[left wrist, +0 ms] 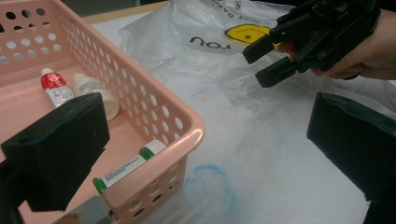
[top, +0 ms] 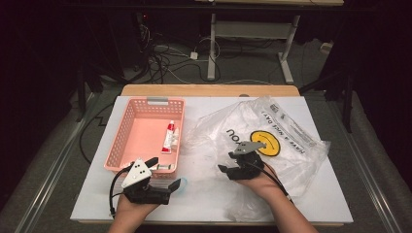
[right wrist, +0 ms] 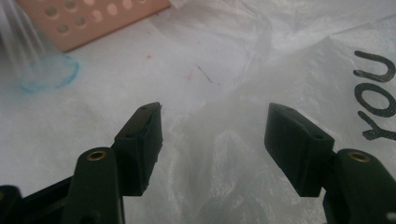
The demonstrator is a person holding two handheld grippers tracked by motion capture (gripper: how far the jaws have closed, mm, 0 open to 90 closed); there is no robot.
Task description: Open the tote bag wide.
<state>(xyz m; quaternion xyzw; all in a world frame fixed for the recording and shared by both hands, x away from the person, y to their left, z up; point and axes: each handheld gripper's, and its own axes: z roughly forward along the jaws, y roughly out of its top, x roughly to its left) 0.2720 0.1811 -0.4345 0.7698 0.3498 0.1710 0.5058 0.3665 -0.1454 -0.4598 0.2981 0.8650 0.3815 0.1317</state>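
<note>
A pink basket point(top: 127, 131) sits on the left of the white table and holds a red-capped tube point(top: 168, 136), a small white bottle point(top: 175, 139) and a green-capped tube point(top: 164, 166). My left gripper point(top: 164, 173) is open wide at the basket's near right corner point(left wrist: 187, 126), one jaw over the basket's inside and the other over the table; the green-capped tube point(left wrist: 126, 167) lies just inside that corner. A clear plastic bag point(top: 291, 131) with a yellow smiley lies on the right. My right gripper point(top: 227, 165) is open over its crumpled left edge point(right wrist: 224, 154), gripping nothing.
A blue circle mark point(left wrist: 208, 189) is drawn on the table beside the basket's corner. In the left gripper view the right gripper point(left wrist: 257, 66) hovers above the bag point(left wrist: 205, 28). Cables and desk legs point(top: 211, 48) stand on the floor beyond the table's far edge.
</note>
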